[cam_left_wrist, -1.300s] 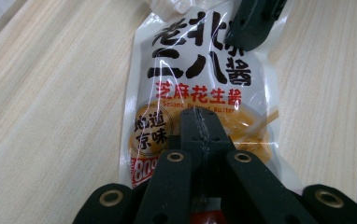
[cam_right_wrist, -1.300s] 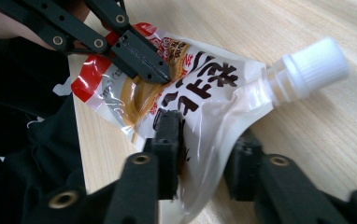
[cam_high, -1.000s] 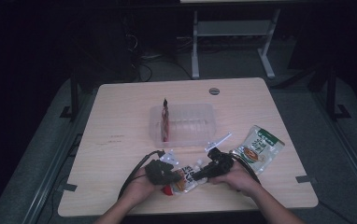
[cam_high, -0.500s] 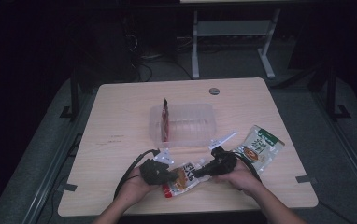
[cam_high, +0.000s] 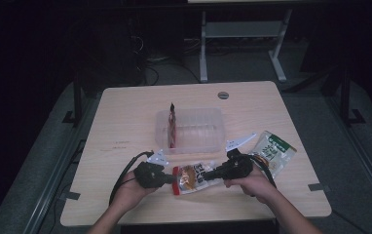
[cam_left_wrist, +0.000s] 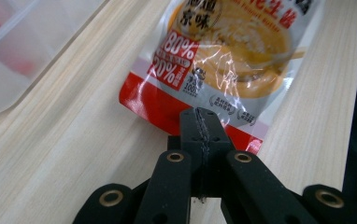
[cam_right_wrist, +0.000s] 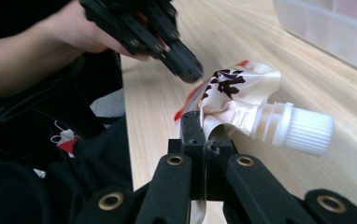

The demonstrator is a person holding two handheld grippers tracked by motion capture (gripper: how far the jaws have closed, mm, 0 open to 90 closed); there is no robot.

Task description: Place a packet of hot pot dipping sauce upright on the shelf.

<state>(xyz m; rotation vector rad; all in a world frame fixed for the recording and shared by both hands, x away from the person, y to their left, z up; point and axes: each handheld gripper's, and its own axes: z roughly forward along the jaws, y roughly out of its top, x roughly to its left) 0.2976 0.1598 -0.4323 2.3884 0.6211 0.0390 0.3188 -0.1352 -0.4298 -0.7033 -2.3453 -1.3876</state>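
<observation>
A spouted food pouch (cam_high: 191, 178), red and white with an orange dish printed on it, hangs stretched between my two grippers near the table's front edge. My left gripper (cam_high: 173, 179) is shut on the pouch's red bottom edge (cam_left_wrist: 167, 109), jaws pressed together over the foil. My right gripper (cam_high: 209, 174) is shut on the crumpled top of the pouch (cam_right_wrist: 232, 93), just beside its white screw cap (cam_right_wrist: 307, 128). In the right gripper view the left gripper (cam_right_wrist: 181, 60) shows farther off, pinching the opposite end.
A clear plastic container (cam_high: 189, 129) stands mid-table behind the pouch, with a red packet (cam_high: 172, 124) upright at its left end. A green snack packet (cam_high: 271, 152) lies to the right. The table's front edge (cam_high: 198, 217) runs close below both hands.
Both grippers, still shut on the pouch, have risen a little and carried it slightly away from the front edge. The container and green packet have not moved.
</observation>
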